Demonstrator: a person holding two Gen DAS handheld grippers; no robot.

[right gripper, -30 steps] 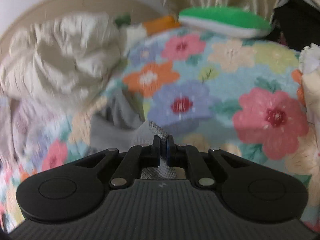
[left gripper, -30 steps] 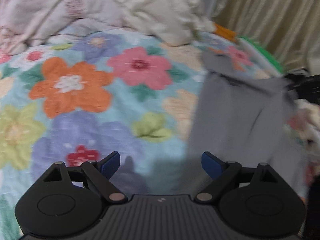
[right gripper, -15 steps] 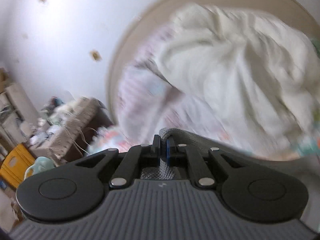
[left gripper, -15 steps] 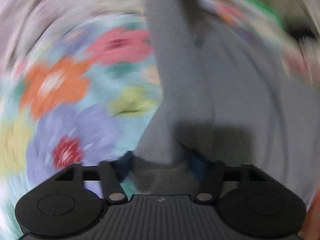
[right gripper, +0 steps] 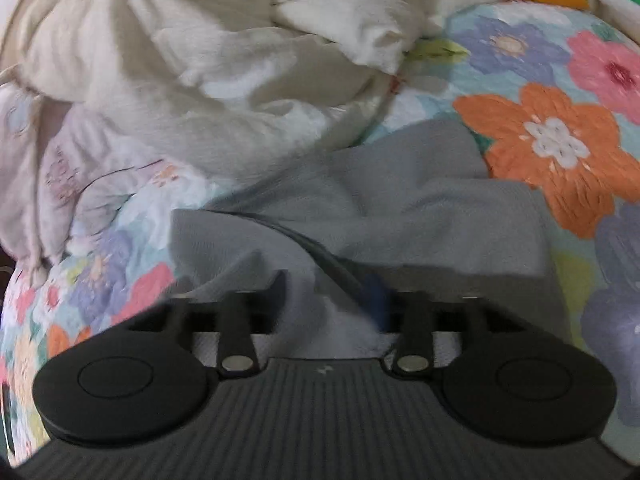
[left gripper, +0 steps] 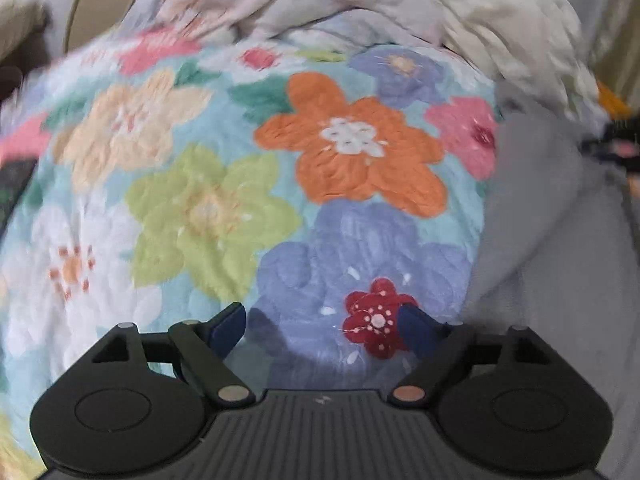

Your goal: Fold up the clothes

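Your grey garment [right gripper: 400, 216] lies rumpled on the flowered quilt [right gripper: 560, 136], filling the middle of the right wrist frame and the right edge of the left wrist frame. Your right gripper [right gripper: 332, 304] is spread apart over its folds, holding nothing. Your left gripper [left gripper: 320, 330] gapes empty above the quilt. Cream bedding [right gripper: 200, 60] is heaped at upper left.
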